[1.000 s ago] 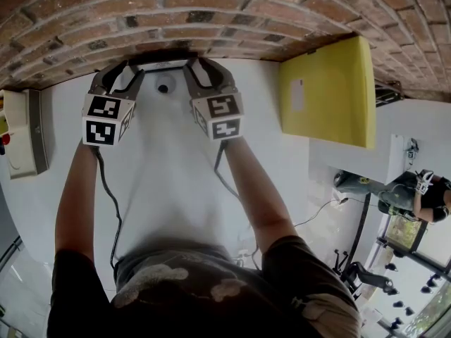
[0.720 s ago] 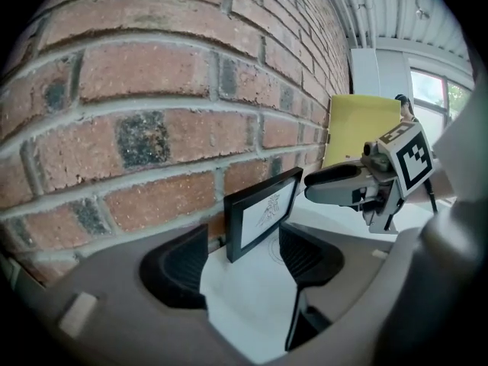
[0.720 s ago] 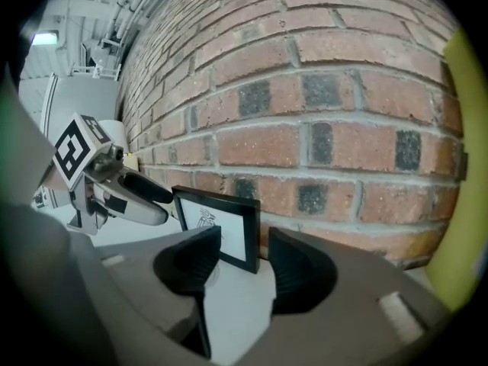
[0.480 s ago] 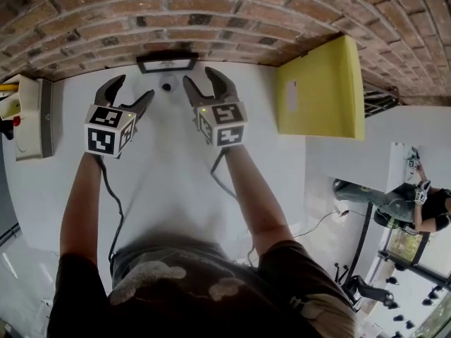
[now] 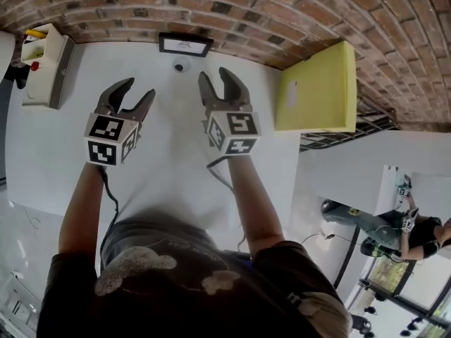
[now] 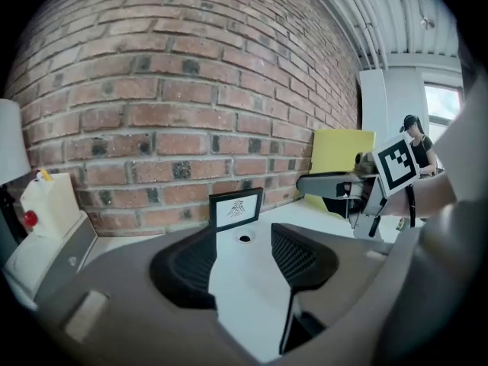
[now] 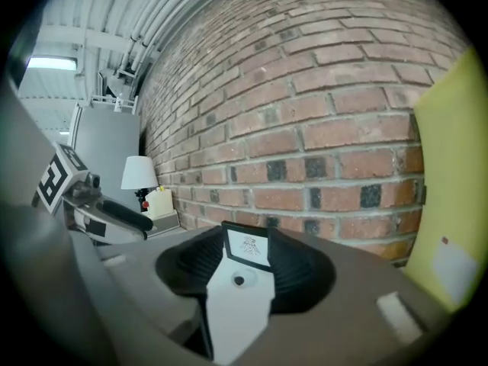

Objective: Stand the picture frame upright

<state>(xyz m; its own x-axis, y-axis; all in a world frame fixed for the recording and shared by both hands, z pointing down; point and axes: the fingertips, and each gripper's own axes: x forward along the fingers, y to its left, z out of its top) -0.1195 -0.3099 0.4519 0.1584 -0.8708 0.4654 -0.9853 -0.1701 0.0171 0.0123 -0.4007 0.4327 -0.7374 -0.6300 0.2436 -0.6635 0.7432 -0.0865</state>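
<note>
Both pairs of jaws are parted with nothing between them, and both are closing. The left gripper [image 5: 139, 88] and the right gripper [image 5: 215, 76] hover side by side above the white table [image 5: 169, 167], aimed at the brick wall [image 5: 282, 13]. The picture frame [image 5: 185, 44] stands upright at the table's far edge against the bricks, apart from both grippers. A small dark round thing [image 5: 178, 66] sits just in front of it. A yellow panel [image 5: 317, 90] is off to the right.
</note>
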